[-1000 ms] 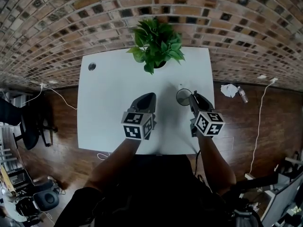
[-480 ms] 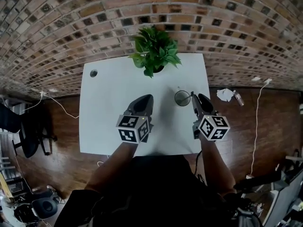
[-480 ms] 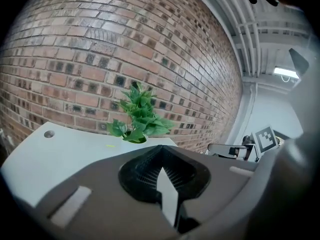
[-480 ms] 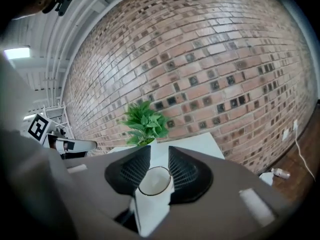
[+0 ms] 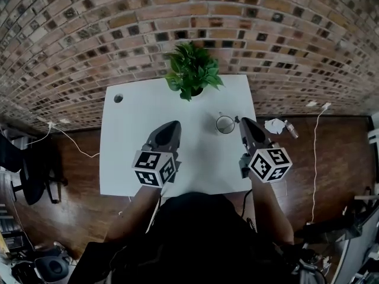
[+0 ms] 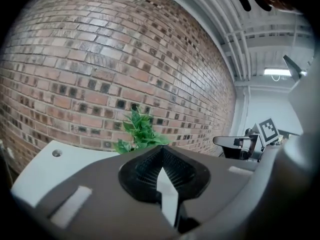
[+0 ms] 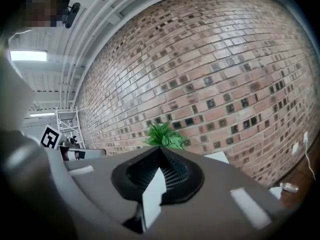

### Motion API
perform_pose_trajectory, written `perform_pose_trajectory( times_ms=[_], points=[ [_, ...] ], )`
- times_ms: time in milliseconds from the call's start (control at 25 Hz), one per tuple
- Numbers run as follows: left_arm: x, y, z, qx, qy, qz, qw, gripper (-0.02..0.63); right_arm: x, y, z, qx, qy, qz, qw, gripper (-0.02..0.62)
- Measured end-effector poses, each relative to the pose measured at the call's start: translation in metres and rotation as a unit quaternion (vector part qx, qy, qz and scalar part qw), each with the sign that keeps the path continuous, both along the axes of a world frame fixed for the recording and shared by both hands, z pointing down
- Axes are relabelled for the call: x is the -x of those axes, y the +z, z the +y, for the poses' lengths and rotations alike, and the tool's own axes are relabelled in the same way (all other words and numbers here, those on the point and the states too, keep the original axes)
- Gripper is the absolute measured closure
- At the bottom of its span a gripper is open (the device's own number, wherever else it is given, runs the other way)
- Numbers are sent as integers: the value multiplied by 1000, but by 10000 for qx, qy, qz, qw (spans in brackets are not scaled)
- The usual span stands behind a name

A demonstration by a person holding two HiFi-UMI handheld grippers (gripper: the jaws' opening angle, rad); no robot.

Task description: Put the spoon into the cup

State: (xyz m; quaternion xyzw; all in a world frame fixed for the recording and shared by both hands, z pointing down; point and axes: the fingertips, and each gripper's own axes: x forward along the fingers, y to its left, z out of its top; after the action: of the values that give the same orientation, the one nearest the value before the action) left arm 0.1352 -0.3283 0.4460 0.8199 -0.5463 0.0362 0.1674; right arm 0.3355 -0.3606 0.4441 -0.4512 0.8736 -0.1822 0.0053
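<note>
Showing left gripper (image 5: 172, 125), right gripper (image 5: 244, 122), both closed; one cup (image 5: 225, 125); one plant (image 5: 192, 73).

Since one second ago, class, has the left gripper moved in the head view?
Yes. The left gripper has drawn back from the cup, toward the near edge of the table.

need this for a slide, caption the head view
Shut and empty, left gripper and right gripper hover over a white table, cup beside the right one, potted plant by the brick wall.
</note>
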Motion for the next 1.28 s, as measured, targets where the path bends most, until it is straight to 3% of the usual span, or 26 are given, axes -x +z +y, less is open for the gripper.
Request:
perform_pose_trajectory(
  times_ms=[400,1280],
  points=[
    [36,-55,23,-633,-338,42,9974,612,30,-42,30,-302,-371,-4,9989,589],
    [60,-49,33,-584,-468,-105,9971,612,49,-46,39,-362,-563,149,9976,589]
  ],
)
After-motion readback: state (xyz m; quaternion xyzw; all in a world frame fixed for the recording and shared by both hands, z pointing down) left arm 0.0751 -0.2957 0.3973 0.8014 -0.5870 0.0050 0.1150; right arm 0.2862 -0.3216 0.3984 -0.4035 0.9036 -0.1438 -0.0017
